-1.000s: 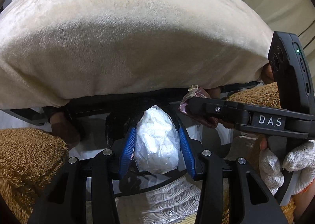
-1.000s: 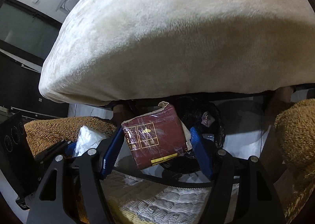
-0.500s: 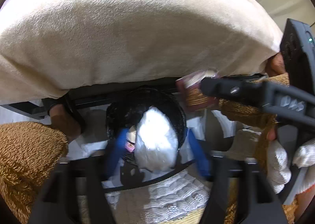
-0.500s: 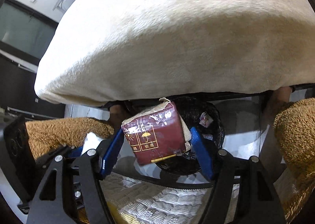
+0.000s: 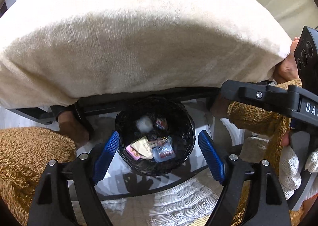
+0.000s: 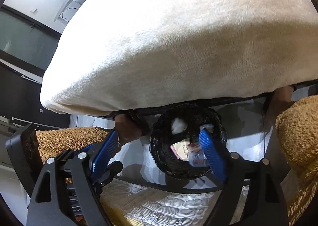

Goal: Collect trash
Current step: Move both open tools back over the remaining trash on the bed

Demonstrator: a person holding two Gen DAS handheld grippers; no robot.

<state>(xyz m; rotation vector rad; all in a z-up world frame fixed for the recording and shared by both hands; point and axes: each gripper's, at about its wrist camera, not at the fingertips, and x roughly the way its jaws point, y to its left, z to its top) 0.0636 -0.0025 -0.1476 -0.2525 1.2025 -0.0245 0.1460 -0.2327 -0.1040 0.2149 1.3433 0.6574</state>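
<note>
My left gripper [image 5: 159,154] and right gripper [image 6: 159,156] hang wide apart, empty, above the black-lined bin [image 5: 184,126]; best lift straight clear.

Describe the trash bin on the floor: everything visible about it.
The bin is round, lined with a crinkled glossy black bag, and stands upright on the pale floor just beyond the bed's overhanging edge. Inside lie a white wad, a cream packet, a clear plastic wrapper and other small wrappers. Nothing grips it; the left hand-held gripper hangs open above.
</note>
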